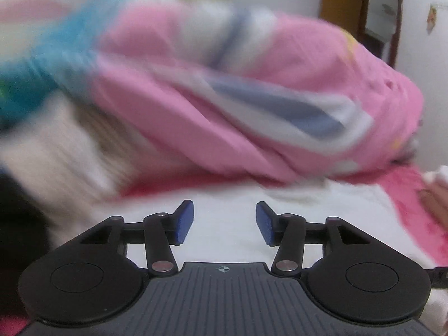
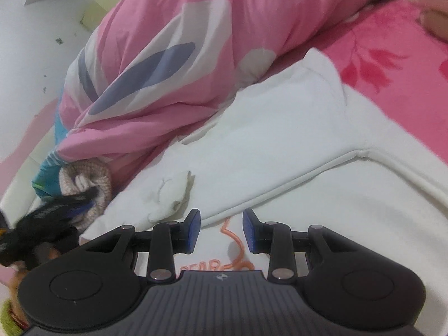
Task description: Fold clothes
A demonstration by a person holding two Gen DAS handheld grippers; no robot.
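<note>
The left hand-held gripper (image 1: 224, 221) is half open and holds nothing, above the white top (image 1: 224, 198) on the bed. The right hand-held gripper (image 2: 221, 231) is open too and grips nothing; an orange cord (image 2: 236, 245) lies between its pads. Only the right view shows orange letters "BEAR" (image 2: 203, 266) at 6 o'clock. A pink quilt (image 2: 173, 56) lies at 12 o'clock.

The left gripper (image 1: 224, 222), jaws apart and empty, hovers over a white garment (image 1: 224, 196); beyond the garment lies a blurred pink duvet (image 1: 196, 98).
</note>
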